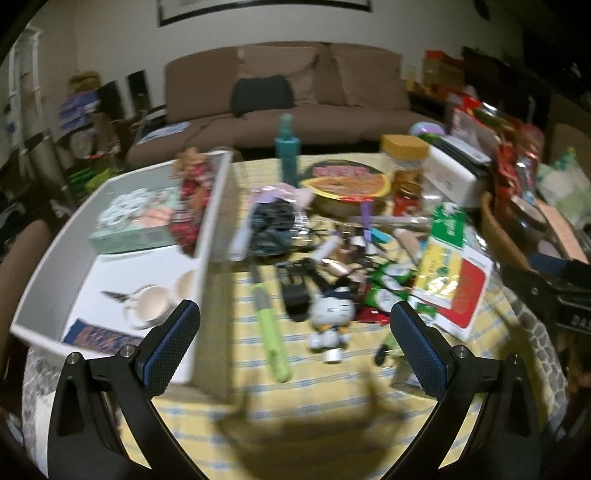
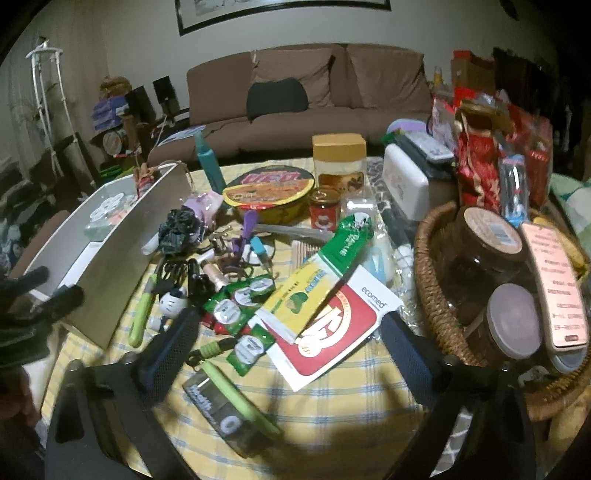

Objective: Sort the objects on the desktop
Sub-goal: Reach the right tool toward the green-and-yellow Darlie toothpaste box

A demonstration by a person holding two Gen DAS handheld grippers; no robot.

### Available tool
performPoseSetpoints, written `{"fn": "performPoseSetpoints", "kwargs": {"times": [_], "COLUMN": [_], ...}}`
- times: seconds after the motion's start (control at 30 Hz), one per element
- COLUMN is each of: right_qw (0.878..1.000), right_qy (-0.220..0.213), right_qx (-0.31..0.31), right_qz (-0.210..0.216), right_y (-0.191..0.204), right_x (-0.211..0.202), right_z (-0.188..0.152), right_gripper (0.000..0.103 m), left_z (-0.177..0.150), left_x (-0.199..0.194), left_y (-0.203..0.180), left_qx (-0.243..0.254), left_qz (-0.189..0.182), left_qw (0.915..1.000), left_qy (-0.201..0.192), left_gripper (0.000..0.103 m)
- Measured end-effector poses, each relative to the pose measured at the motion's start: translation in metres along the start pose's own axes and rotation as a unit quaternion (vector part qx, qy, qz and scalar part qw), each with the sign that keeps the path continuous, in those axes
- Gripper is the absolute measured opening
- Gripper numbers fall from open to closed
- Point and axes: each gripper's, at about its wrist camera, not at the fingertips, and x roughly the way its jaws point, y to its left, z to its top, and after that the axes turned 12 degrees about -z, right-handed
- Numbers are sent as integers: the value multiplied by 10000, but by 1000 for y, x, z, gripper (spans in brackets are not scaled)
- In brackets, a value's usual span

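Left gripper (image 1: 295, 345) spread empty, right gripper (image 2: 290, 343) likewise, blurred, wicker basket (image 2: 428, 280) cut off

Setting: a home living room.
Seating: brown sofa (image 2: 306, 92) with a dark cushion (image 2: 277, 95) against the wall.
Wall: framed picture (image 2: 280, 11) above the sofa.
Foreground: table (image 2: 332, 406) in a yellow checked cloth, crowded with household items and snacks.
Storage: wicker basket (image 2: 428, 280); white tray (image 1: 48, 266).

Your left gripper (image 1: 293, 341) has black arms, round silver screws at the joints. Blue-edged, black-textured pads (image 1: 173, 343) line each jaw's inside; the right gripper (image 2: 288, 354) matches.
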Motion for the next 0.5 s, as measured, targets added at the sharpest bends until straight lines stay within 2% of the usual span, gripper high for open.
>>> {"fn": "performPoseSetpoints", "kwargs": {"times": [0.03, 0.2, 0.3, 0.33, 0.5], "right_qw": [9999, 9959, 9913, 9907, 9892], "right_qy": [100, 695, 1014, 1059, 1077], "right_qx": [-4, 465, 710, 732, 877], "right_qz": [64, 358, 439, 438, 472], "right_y": [-4, -30, -43, -46, -57], "right_x": [5, 27, 37, 38, 38], "right_z": [-1, -15, -27, -30, -33], "right_gripper": [79, 77, 66, 63, 63], "left_z": [0, 2, 4, 5, 14], "left_x": [7, 28, 44, 51, 80], "left_y": [-7, -26, -35, -40, -64], "left_qx": [73, 197, 228, 244, 402], "left_qz": [-95, -435, -606, -675, -935], "left_qw": [9999, 9988, 9977, 9971, 9940], "left_qy": [34, 132, 215, 252, 409], "left_gripper": [103, 102, 102, 102, 102]}}
